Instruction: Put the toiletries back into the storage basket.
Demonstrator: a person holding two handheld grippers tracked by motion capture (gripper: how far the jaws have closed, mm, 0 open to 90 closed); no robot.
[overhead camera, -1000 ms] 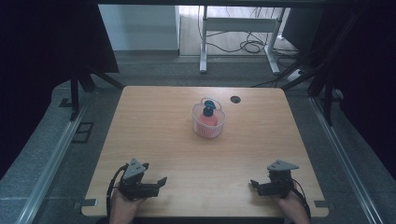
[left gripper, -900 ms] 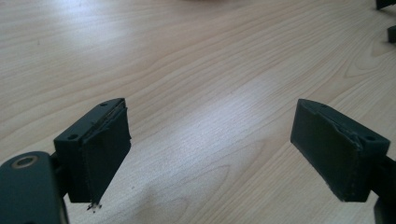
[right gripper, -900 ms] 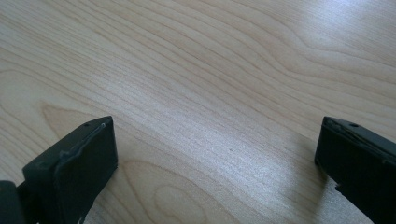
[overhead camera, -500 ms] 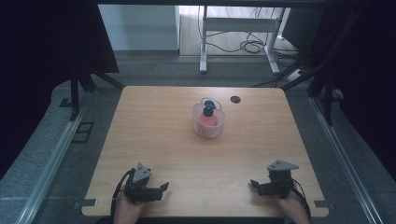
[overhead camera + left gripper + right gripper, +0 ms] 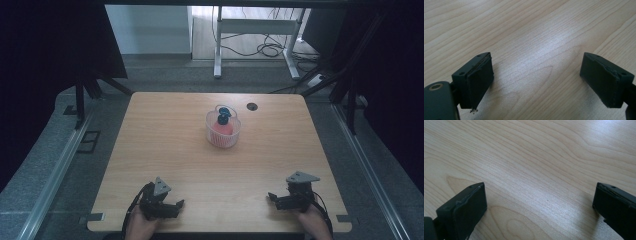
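Two hand-held black grippers rest wide apart near the 6 o'clock edge of the pale wooden table [image 5: 165, 145].

The left gripper [image 5: 176, 205] and right gripper [image 5: 272, 197] both have jaws spread, gripping nothing. The clear plastic basket [image 5: 223, 131] holding red and dark blue objects stands toward 12 o'clock, well apart from both.

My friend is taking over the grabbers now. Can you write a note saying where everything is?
Left gripper: open, holding nothing, low at the table's near edge.
Right gripper: open, holding nothing, also at the near edge.
Clear basket: stands toward the table's far middle, with a red thing and a dark blue thing inside.
Done: nothing looks handled.
Left: probably reaching forward to the basket.
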